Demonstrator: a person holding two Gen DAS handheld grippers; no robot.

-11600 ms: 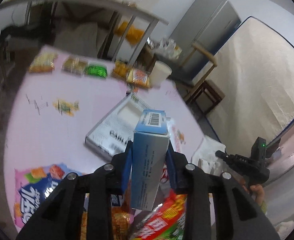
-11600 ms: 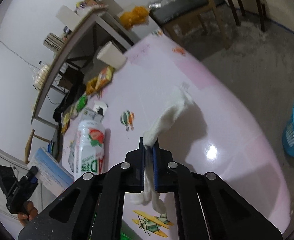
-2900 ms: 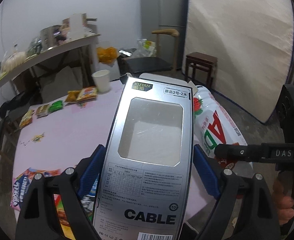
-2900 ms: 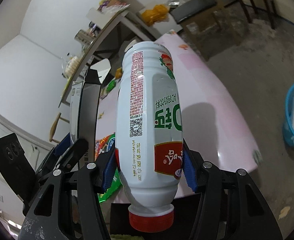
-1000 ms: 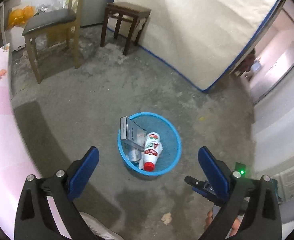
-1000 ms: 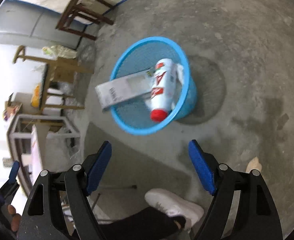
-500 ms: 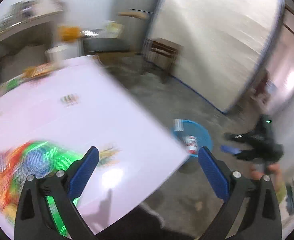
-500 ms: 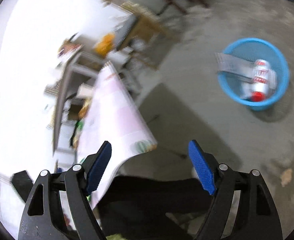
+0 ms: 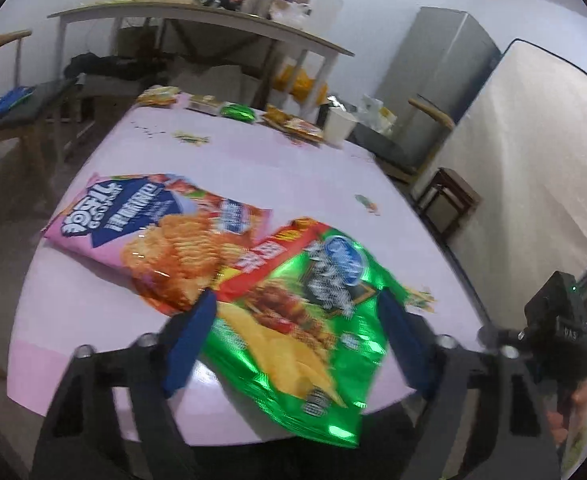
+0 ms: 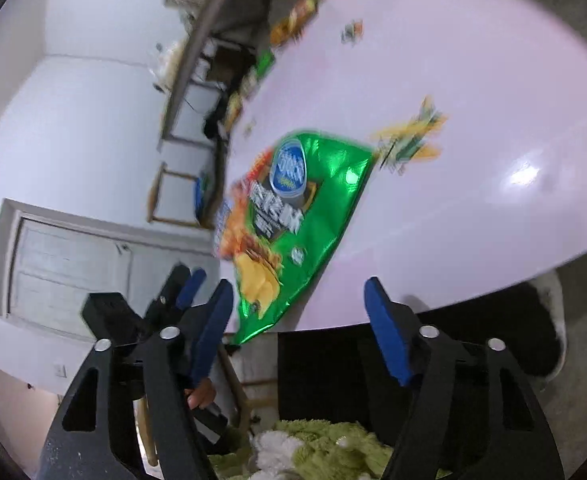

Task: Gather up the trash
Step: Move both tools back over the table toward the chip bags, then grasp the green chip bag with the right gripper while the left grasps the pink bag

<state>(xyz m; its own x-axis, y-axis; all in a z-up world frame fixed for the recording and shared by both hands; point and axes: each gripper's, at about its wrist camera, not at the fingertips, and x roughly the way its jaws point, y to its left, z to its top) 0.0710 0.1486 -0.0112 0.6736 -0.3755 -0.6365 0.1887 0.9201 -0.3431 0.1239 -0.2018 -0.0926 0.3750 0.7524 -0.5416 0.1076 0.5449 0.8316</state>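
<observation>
My left gripper [image 9: 297, 340] is spread wide and empty above the near edge of the pink table [image 9: 277, 168], its blue pads either side of a green chip bag [image 9: 309, 320] that hangs partly over that edge. That bag overlaps a pink-and-orange snack bag [image 9: 149, 228] lying toward the table's left edge. My right gripper [image 10: 297, 320] is also spread and holds nothing, short of the same near edge.

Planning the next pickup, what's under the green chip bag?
The green chip bag overlaps the pink chip bag and the pink table; its near end overhangs the edge. Anything beneath is hidden.
</observation>
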